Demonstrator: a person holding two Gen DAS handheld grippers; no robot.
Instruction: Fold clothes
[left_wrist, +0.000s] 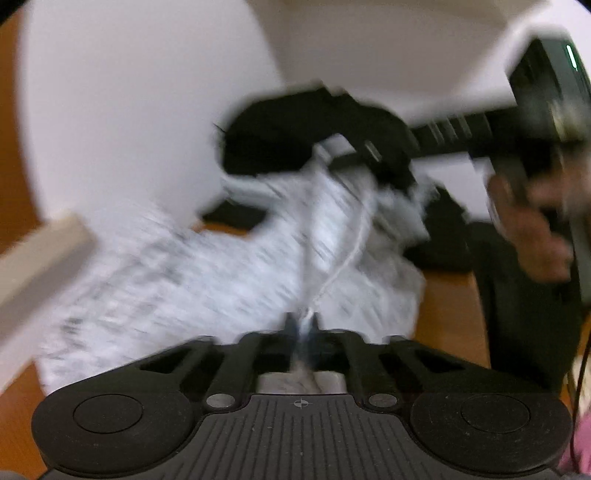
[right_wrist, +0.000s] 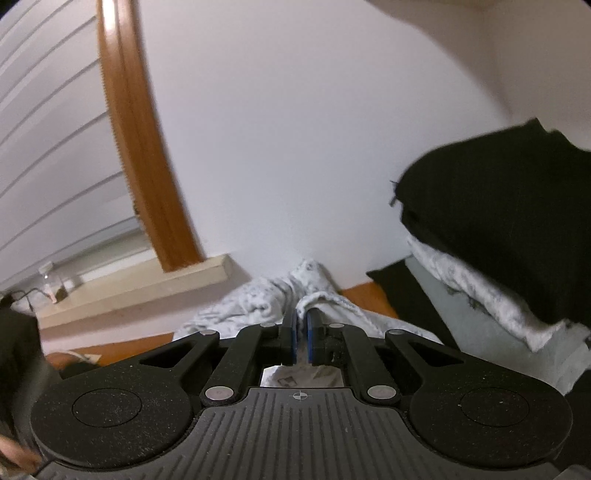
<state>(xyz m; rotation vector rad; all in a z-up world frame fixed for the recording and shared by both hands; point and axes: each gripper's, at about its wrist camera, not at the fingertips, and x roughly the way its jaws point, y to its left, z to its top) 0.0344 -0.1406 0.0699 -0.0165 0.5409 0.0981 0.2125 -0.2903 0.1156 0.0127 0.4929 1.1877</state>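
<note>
- Left wrist view: badly blurred; the left gripper (left_wrist: 303, 325) has its fingers together, clamped on a fold of the white, grey-flecked soft fabric garment (left_wrist: 207, 273), which lies rumpled and spread over the orange-brown wooden floor (left_wrist: 448, 317); the right gripper (left_wrist: 325, 153) reaches in from the right, held by the person's hand (left_wrist: 532, 236), at the garment's far raised edge, in front of a black cloth (left_wrist: 295, 136).
- Right wrist view: the right gripper (right_wrist: 302, 334) has its blue-padded fingers (right_wrist: 292, 332) nearly together, pinching a bunched ridge of the same white garment (right_wrist: 258, 299); a stack of white and black cloth (right_wrist: 498, 229) lies at the right.
- Judgement: the folding looks barely begun; both ends are gripped, yet the garment is still crumpled, with no neat fold visible; spreading and folding remain.
</note>
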